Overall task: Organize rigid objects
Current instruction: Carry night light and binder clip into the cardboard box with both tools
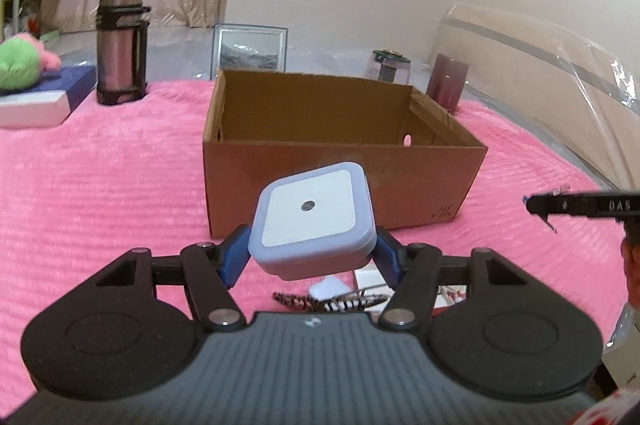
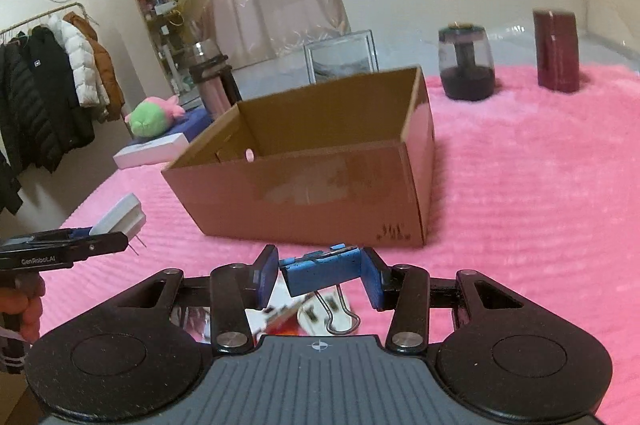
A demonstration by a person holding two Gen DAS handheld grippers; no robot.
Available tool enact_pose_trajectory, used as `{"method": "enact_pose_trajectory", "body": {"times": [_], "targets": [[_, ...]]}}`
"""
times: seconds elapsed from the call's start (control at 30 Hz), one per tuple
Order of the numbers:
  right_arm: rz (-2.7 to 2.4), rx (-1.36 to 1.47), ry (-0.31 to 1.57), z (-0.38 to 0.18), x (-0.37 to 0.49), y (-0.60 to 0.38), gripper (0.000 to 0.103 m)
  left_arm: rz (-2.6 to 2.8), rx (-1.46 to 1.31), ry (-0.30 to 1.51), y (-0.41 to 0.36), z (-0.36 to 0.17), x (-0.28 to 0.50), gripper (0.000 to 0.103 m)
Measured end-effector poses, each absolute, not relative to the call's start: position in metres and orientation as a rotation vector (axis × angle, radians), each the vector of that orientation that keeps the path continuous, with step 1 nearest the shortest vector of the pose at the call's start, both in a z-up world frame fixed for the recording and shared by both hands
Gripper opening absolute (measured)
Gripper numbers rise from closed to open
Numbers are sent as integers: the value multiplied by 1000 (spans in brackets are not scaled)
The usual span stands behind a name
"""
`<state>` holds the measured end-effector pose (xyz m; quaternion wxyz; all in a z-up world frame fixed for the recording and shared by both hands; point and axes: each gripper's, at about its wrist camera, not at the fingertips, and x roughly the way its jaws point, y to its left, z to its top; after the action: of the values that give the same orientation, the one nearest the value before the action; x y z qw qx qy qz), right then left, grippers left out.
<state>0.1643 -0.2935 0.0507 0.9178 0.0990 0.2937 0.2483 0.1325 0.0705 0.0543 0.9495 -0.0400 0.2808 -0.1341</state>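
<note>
An open cardboard box [image 1: 344, 161] [image 2: 320, 181] stands on the pink blanket, and what shows of its inside is bare. My left gripper [image 1: 310, 249] is shut on a pale blue square night light [image 1: 312, 221], held in the air just in front of the box's near wall. That light also appears at the left of the right wrist view as a night light [image 2: 120, 217] with two plug prongs. My right gripper [image 2: 320, 275] is shut on a blue binder clip [image 2: 320, 269] with wire handles, lifted off the blanket in front of the box.
A thermos [image 1: 120, 45], a picture frame [image 1: 248, 51], a dark jar [image 2: 466, 63] and a maroon cylinder [image 2: 558, 51] stand behind the box. A green plush [image 2: 150, 117] lies on a flat white box [image 2: 152, 153]. Small items [image 1: 340, 299] lie below the grippers.
</note>
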Motion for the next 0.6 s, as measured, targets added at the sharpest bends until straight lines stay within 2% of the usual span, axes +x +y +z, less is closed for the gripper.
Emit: {"method": "enact_pose_trajectory", "body": {"times": [0.33,0.6], "targets": [[557,92,548,108,202,-273,41,-345,17,553,71,105,175,60],[617,-35,556,134,271,-237,41,-380,225,534,55,153,242,60]]}}
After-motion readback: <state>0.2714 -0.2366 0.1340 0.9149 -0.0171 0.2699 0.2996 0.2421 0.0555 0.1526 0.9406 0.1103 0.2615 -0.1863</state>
